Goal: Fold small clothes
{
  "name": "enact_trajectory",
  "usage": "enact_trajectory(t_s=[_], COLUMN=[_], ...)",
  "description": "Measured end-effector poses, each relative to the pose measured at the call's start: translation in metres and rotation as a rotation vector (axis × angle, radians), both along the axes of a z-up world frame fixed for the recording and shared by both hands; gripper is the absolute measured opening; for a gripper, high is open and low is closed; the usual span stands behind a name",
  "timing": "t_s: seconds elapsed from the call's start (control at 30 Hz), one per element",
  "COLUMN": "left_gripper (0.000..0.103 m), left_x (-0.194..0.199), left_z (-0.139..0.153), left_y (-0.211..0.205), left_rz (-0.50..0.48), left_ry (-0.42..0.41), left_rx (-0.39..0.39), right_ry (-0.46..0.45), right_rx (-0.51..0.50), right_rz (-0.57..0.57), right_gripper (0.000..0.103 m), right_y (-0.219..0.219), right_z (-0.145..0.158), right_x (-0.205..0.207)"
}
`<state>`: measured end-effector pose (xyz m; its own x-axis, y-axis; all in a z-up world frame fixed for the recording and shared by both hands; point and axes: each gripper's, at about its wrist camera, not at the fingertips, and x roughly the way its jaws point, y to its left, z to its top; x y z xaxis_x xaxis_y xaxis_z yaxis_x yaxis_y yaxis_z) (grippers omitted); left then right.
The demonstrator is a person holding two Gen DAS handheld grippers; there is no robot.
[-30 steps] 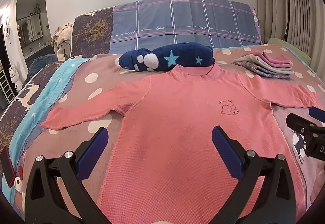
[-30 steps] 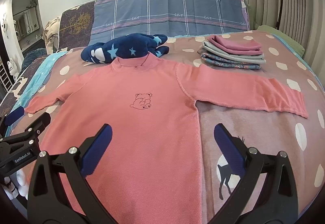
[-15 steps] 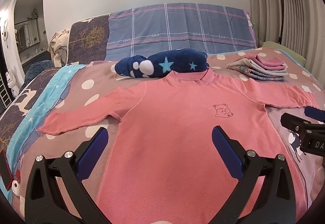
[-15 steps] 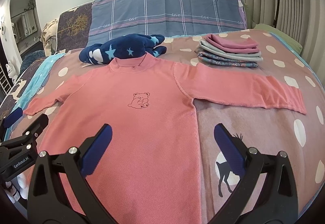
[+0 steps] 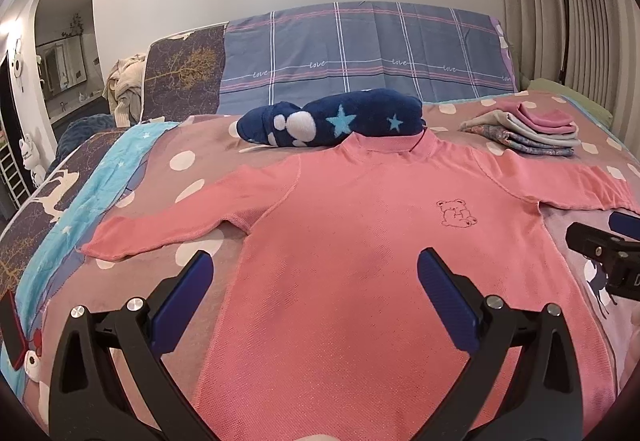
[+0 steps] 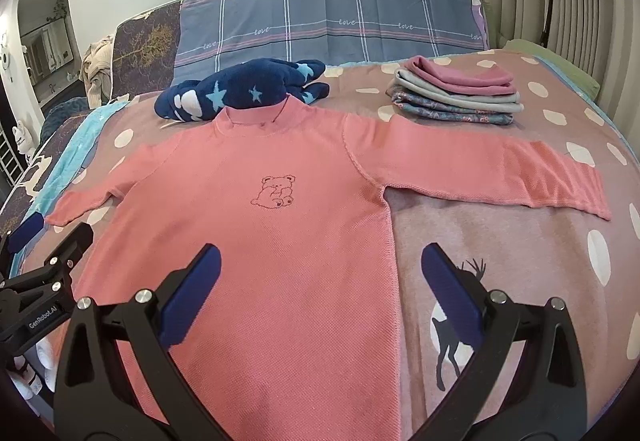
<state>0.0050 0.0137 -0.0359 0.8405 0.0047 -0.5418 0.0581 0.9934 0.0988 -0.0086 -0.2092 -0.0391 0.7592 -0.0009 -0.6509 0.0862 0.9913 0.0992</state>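
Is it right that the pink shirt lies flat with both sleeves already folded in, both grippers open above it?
Not quite. The pink shirt lies flat, but both sleeves are spread out to the sides, not folded in; the right wrist view shows this. The left gripper and right gripper are indeed open above it.

Pink shirt (image 6: 280,261) with bear outline; navy star-patterned plush (image 6: 240,91); polka-dotted mauve blanket (image 6: 520,241); blue-padded claws.
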Motion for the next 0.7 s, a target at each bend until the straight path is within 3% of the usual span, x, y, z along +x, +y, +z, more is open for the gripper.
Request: enact_trajectory(t_s=[0.27, 0.7], left_gripper=[0.101, 0.101], left_x=[0.006, 0.007], left_z=[-0.009, -0.013], left_y=[0.012, 0.035], left_rz=[-0.024, -0.002], left_ry=[0.076, 0.073], left_rx=[-0.063, -0.11], right_ry=[0.004, 0.025], right_rx=[-0.008, -0.048], right_rz=[0.012, 0.056], right_gripper=[0.101, 0.101], right_y=[0.006, 0.028], right_z=[-0.002, -0.004], right_x=[0.002, 0.012])
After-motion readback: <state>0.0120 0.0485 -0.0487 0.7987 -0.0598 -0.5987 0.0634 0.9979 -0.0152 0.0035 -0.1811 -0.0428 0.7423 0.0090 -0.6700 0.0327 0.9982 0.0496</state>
